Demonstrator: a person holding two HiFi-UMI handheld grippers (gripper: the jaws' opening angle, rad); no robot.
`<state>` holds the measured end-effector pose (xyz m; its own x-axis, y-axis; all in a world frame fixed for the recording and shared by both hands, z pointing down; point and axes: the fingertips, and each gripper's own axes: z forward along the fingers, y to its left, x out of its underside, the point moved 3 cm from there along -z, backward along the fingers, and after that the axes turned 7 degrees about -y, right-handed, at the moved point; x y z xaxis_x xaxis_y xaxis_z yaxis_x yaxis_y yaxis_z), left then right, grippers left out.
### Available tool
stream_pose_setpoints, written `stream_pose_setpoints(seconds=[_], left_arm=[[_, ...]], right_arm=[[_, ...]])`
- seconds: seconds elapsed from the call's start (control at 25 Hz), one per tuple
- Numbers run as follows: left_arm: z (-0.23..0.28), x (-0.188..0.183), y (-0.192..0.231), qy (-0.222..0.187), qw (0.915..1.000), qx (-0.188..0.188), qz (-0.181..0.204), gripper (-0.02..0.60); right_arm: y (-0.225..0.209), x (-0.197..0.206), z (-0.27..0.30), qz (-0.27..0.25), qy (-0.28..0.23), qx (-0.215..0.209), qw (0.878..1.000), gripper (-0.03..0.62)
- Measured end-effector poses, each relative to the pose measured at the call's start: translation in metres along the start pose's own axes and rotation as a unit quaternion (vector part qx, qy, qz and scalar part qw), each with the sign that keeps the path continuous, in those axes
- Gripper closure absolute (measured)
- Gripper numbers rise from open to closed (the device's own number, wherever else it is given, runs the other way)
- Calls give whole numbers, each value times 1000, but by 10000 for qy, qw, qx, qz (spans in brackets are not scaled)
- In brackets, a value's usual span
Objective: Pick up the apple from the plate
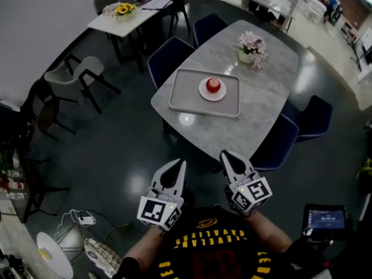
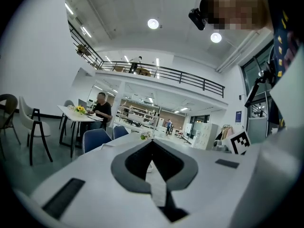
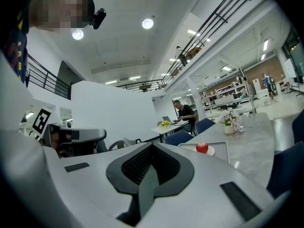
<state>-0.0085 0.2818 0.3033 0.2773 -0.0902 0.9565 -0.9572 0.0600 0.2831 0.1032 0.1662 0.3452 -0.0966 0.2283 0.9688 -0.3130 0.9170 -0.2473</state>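
**Foreground, lower centre of the head view.** The left gripper [image 1: 179, 164] and right gripper [image 1: 224, 154] are side by side in front of the person's torso, both pointing toward the table. Each gripper's own view shows its jaws clenched tip to tip with nothing between them.

**Middle ground.** Dark floor separates the grippers from the near edge of the grey table [image 1: 256, 115]. A dark blue chair [image 1: 278, 144] stands at that edge, right of the right gripper.

**On the table, centre of frame.** A grey tray [image 1: 186, 95] carries a white plate [image 1: 203, 93], and the red apple [image 1: 213, 85] sits on the plate. It is untouched and well apart from both grippers. In the right gripper view it appears right of centre.

**Further back, upper right of the tray.** A vase of pink flowers [image 1: 251, 46].

**Assessment.** The step in hand is the approach; no grasp has begun. The next move calls for closing the distance to the table and opening one gripper's jaws. The right seems the likelier choice, as the apple shows in its view. The open jaws must then go around the apple's widest part. The apple is round and may roll if nudged.
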Motion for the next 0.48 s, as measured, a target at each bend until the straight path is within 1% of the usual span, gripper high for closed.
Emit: stream_pose_setpoints(seconds=[0.16,0.24,0.36,0.48], left_arm=[[17,-18,47,-49,9998,183,-82,581],[26,-25,65,-113,9994,294,-109,581],[35,-35,86,-246,9989,404,-39,581],[46,-42,101,-340,9985,430,-95,581]], right_arm=[[-6,-8,42,-48,-76,350,9993,588],[-15,-12,57,-19,-103,606,9981,588],[-30,-21,69,30,-141,1005,9948,588],[-43,-34,76,-30,-166,1245,9921,588]])
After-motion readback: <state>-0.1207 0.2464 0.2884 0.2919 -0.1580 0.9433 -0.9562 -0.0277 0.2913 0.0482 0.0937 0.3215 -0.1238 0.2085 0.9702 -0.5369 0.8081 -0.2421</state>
